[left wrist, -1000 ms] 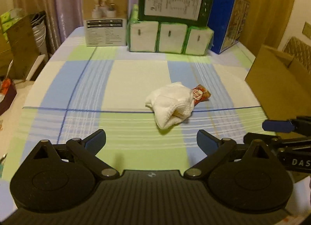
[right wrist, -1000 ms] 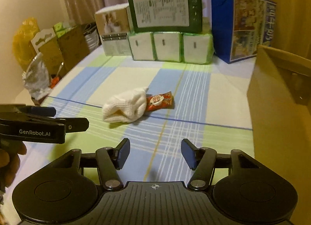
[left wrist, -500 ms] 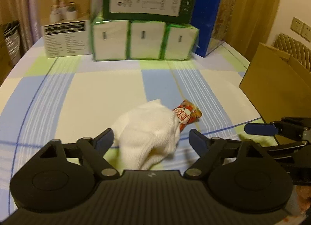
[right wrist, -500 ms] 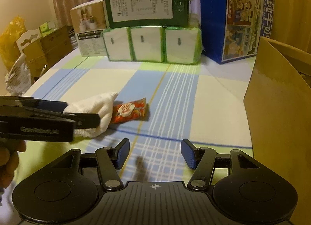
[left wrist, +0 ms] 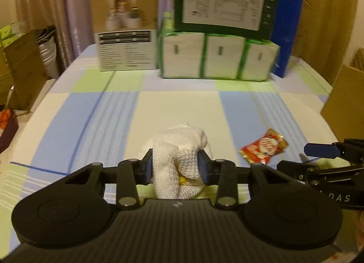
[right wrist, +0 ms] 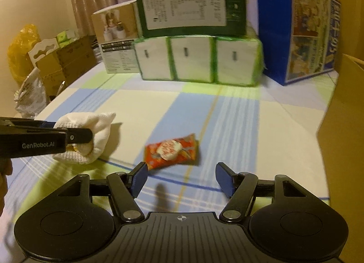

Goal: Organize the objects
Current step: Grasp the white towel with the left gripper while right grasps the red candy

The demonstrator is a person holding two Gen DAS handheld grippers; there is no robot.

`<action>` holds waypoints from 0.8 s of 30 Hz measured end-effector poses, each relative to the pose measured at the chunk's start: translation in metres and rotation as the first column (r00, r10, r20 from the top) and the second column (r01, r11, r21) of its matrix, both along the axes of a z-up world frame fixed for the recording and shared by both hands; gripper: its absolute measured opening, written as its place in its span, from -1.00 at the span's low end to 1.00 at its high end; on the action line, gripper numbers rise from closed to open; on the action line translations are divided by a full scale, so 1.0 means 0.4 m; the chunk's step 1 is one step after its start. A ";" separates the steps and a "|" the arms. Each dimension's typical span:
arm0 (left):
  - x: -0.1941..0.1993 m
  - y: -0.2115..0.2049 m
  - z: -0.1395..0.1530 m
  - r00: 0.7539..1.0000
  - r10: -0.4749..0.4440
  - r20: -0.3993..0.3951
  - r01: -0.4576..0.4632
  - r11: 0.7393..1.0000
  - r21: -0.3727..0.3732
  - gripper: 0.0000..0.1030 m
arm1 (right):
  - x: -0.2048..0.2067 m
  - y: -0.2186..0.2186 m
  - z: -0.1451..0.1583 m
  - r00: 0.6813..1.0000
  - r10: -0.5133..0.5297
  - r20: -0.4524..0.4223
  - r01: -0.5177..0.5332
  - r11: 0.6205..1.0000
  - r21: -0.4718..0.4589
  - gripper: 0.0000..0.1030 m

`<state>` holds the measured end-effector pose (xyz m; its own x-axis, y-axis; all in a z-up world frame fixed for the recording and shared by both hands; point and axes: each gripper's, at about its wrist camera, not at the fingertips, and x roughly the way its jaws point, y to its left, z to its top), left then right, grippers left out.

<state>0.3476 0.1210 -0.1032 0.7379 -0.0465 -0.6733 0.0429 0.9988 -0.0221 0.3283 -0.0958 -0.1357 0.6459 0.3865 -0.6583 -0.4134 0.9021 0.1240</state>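
Your left gripper (left wrist: 175, 168) is pinching the white cloth (left wrist: 179, 163), its two blue pads pressed into the bundle's sides. Something small and yellow peeks out of the cloth's lower folds. Seen from your right wrist, the cloth (right wrist: 87, 136) sits at the near left of the bed, with the left gripper's black finger across its front; whether the cloth is lifted or touching the sheet, you cannot tell.

Your right gripper (right wrist: 181, 177) has its tongs spread wide with nothing between them. Just ahead of it lies the red snack packet (right wrist: 171, 150), flat on the checked sheet (right wrist: 227, 115), its near-left corner close to the left pad. In the left view the packet (left wrist: 264, 149) lies to the right of the cloth, apart from it, and your right gripper (left wrist: 318, 151) shows at the right edge.

At the far end of the bed stands a row of green-wrapped tissue packs (right wrist: 198, 59) with a green box (right wrist: 190, 3) on top. A white and tan box (right wrist: 113, 37) stands to their left, a blue box (right wrist: 295, 28) to their right. A cardboard box (right wrist: 343, 126) fills the right edge, and cartons (right wrist: 66, 60) are stacked beyond the bed's left side.
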 end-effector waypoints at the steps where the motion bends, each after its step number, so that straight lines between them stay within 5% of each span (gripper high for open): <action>1: 0.001 0.006 -0.002 1.000 0.005 -0.004 -0.005 1.000 -0.003 -0.34 | 0.003 0.012 -0.001 1.000 0.010 -0.002 -0.010 1.000 0.005 0.23; 14: -0.007 0.042 -0.022 1.000 0.023 -0.011 -0.024 0.996 -0.088 -0.07 | 0.072 0.096 -0.044 1.000 -0.008 0.009 0.008 1.000 0.024 0.23; 18: -0.007 0.033 -0.024 1.000 0.016 -0.004 -0.017 0.997 -0.071 -0.01 | 0.061 0.117 -0.050 0.999 0.004 0.051 -0.001 0.998 -0.062 0.23; 20: -0.008 0.024 -0.025 1.000 0.005 0.009 -0.004 0.999 -0.048 0.04 | 0.054 0.119 -0.055 0.997 0.016 0.069 -0.010 0.996 -0.087 0.17; 24: -0.012 0.009 -0.025 0.998 -0.011 0.063 0.013 0.999 -0.034 0.42 | 0.052 0.108 -0.058 0.996 0.011 0.092 -0.002 0.995 -0.098 -0.24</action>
<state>0.3429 0.1248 -0.1130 0.7780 -0.0774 -0.6235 0.0569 0.9970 -0.0528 0.3493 -0.0525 -0.1587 0.7035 0.3275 -0.6307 -0.4245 0.9054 -0.0034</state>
